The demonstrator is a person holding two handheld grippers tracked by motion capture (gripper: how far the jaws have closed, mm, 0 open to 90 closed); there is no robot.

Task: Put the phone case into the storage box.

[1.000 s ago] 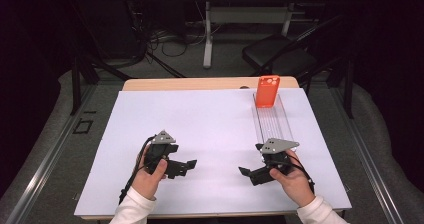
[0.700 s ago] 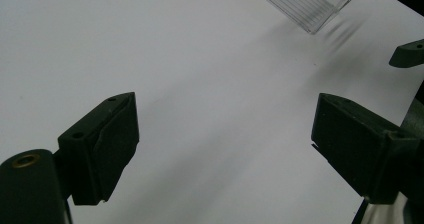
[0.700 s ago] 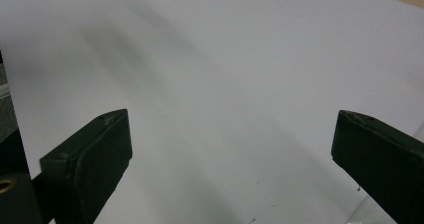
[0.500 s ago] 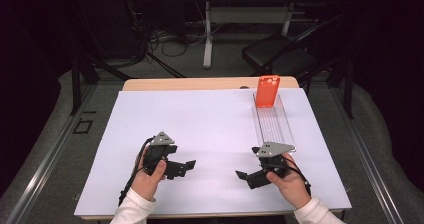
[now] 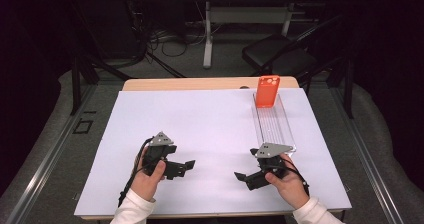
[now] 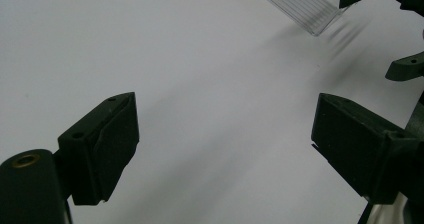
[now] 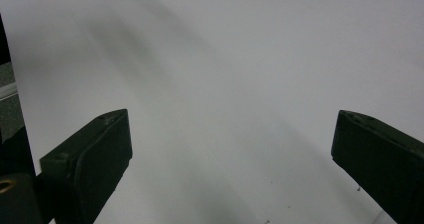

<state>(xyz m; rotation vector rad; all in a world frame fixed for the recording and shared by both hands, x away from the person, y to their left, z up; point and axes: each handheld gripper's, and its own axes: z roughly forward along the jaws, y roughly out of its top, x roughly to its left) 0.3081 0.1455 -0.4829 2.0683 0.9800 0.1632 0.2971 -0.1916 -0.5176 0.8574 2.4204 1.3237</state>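
Observation:
An orange phone case (image 5: 267,91) stands upright at the far end of a clear ribbed tray (image 5: 274,126) on the right side of the white sheet (image 5: 210,119). My left gripper (image 5: 186,166) rests low over the sheet at the near left and points right, open with nothing between its jaws (image 6: 225,144). The near right holds my right gripper (image 5: 243,179), which points left toward the other one. It is also open over bare sheet (image 7: 232,159). The tray's near end (image 6: 305,6) and the right gripper's jaws show ahead in the left gripper view.
The sheet covers a wooden table whose far edge (image 5: 200,83) shows bare. Beyond it are a black chair (image 5: 280,59), a white desk leg (image 5: 207,39) and floor cables. A metal rail (image 5: 45,159) runs along the floor at the left.
My right gripper has shifted slightly left and toward the near edge. The left gripper, the tray and the phone case have stayed put.

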